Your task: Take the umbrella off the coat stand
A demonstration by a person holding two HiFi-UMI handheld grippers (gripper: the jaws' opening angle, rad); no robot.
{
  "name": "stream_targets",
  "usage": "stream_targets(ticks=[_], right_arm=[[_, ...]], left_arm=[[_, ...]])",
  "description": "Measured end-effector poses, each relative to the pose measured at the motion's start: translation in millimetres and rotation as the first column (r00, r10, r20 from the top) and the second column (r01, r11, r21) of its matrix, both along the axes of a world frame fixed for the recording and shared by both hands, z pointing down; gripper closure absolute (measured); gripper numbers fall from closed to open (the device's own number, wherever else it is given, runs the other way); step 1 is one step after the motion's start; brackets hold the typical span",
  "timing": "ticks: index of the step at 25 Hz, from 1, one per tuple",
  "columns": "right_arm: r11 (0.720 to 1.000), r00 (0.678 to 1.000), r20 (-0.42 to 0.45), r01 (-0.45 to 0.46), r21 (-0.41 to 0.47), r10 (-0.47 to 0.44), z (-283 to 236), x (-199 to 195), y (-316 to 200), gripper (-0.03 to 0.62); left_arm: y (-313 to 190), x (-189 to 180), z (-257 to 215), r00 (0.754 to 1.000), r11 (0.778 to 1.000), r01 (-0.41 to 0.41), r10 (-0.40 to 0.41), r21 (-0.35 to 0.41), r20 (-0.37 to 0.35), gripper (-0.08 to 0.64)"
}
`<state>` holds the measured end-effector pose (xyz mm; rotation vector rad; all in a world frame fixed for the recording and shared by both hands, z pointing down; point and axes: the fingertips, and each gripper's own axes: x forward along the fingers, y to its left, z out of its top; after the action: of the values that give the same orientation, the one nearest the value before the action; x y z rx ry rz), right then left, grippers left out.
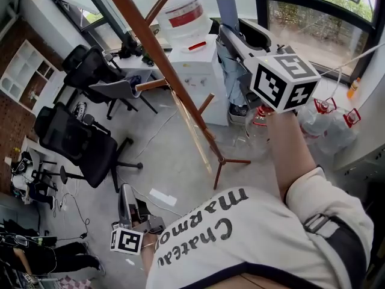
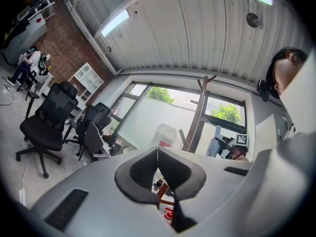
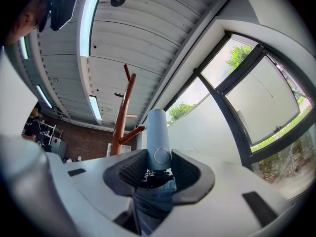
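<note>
The wooden coat stand (image 1: pixel 157 53) slants across the head view from the top left down to its feet. It shows as an upright pole with pegs (image 3: pixel 123 117) in the right gripper view. My right gripper (image 1: pixel 230 36) is raised to the right of the pole and shut on a blue-grey folded umbrella (image 1: pixel 228 71). The umbrella's round handle (image 3: pixel 158 135) stands up between the pads, and its canopy (image 3: pixel 150 204) hangs below the jaws. A peg lies just left of the handle. My left gripper (image 1: pixel 126 197) is low near the floor, its pads (image 2: pixel 148 174) together and empty.
Black office chairs (image 1: pixel 81 140) stand at the left by a desk. A white water dispenser (image 1: pixel 195 59) with its bottle sits behind the stand. Large water bottles (image 1: pixel 328 119) lie at the right under the window. Cables run over the grey floor (image 1: pixel 162 155).
</note>
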<state>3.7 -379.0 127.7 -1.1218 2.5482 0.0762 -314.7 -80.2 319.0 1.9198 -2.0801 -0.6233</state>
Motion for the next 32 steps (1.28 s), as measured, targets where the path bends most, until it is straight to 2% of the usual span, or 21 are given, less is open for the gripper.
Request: stream_targets(ticks=[32], right_arm=[[0.999, 0.999, -0.012, -0.046, 0.016, 0.046, -7, 11, 3, 0.433]], left_arm=[[10, -8, -6, 1.0, 1.0, 0.014, -0.014, 0.026, -0.016, 0.537]])
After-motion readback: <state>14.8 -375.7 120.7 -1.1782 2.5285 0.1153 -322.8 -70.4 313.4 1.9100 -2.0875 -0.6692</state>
